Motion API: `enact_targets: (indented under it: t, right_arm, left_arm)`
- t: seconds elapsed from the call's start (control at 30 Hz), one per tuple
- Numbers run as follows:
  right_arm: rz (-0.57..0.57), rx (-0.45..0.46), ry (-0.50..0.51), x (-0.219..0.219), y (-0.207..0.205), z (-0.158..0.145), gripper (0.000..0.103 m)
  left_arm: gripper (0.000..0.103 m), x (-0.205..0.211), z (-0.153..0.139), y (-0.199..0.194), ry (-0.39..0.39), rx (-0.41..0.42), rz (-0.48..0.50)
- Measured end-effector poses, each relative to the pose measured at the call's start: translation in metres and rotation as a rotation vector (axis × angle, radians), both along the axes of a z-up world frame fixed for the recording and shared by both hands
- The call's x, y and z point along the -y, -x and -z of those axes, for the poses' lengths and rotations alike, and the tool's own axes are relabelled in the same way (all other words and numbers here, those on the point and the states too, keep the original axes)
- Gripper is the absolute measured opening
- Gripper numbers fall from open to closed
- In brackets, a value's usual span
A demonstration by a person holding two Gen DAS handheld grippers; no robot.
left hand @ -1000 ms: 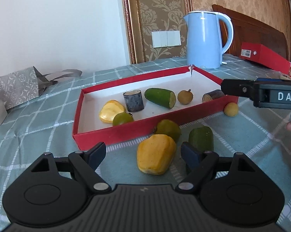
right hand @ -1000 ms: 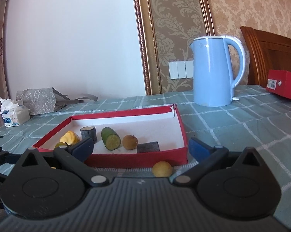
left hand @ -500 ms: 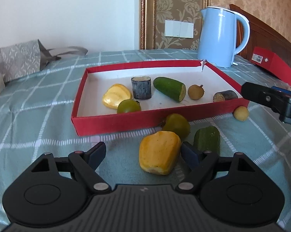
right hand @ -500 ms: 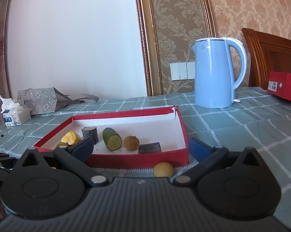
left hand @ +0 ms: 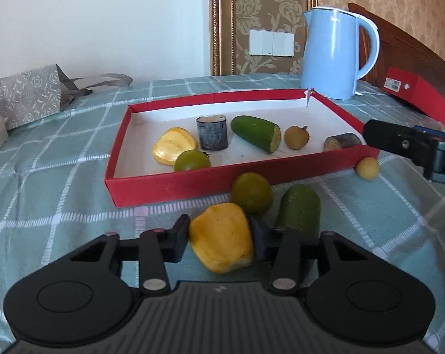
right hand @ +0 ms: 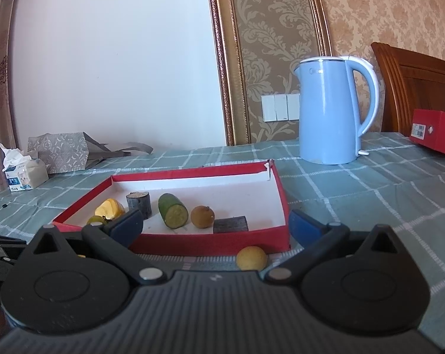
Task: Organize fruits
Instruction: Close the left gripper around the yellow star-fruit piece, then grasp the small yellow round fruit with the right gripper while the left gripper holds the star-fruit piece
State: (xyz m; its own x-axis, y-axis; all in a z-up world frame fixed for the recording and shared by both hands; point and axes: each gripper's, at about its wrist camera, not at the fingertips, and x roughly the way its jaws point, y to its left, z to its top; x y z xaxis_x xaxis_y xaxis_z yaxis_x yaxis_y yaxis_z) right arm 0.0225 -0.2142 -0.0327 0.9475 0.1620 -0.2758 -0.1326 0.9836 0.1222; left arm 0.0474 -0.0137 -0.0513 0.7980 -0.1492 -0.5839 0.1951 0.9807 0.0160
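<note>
A red tray (left hand: 192,181) with a white floor holds a yellow fruit piece (left hand: 173,149), a green round fruit (left hand: 192,160), a dark cane stub (left hand: 212,132), a cucumber half (left hand: 256,133), a brown longan (left hand: 296,137) and another dark stub (left hand: 342,141). In front of it on the cloth lie a green round fruit (left hand: 252,192), a green cucumber piece (left hand: 299,208) and a small yellow fruit (left hand: 367,168). My left gripper (left hand: 221,240) is shut on a yellow fruit piece (left hand: 222,237). My right gripper (right hand: 215,225) is open, with the small yellow fruit (right hand: 251,258) just below it.
A blue kettle (left hand: 336,51) stands behind the tray. A red box (left hand: 417,93) lies at the far right, a grey paper bag (left hand: 24,96) and a tissue pack (right hand: 23,172) at the left. A green checked cloth (left hand: 45,177) covers the table.
My left gripper has moved forward and closed its fingers onto the yellow fruit piece. The right gripper has barely moved.
</note>
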Motion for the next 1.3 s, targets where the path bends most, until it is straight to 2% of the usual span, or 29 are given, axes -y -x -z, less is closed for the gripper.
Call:
enact_targets:
  t: [0.33,0.57,0.8,0.93,1.17,1.23,1.3]
  right_arm:
    - [0.008,0.013,0.010,0.000,0.001,0.000,0.103]
    - [0.009,0.010,0.013,0.000,0.001,-0.001,0.103]
    - [0.034,-0.002,0.015,0.007,0.008,-0.002,0.103]
    - [0.057,-0.044,0.037,0.012,0.017,0.001,0.103]
    - [0.054,-0.124,0.093,0.010,0.015,0.009,0.084]
    - [0.046,-0.141,0.096,0.010,0.014,0.010,0.084]
    - [0.047,-0.166,0.092,0.010,0.008,0.011,0.080]
  left_arm:
    - [0.042,-0.005,0.000,0.001,0.029,0.005,-0.004]
    - [0.042,-0.007,0.000,0.004,0.022,0.017,-0.019]
    - [0.042,-0.009,-0.001,0.005,0.020,0.026,-0.025]
    - [0.042,-0.011,0.000,0.004,0.028,0.022,-0.026]
    - [0.042,-0.012,-0.001,0.005,0.033,0.027,-0.028]
    - [0.042,-0.013,-0.001,0.005,0.036,0.026,-0.029]
    - [0.042,-0.014,-0.001,0.004,0.042,0.024,-0.028]
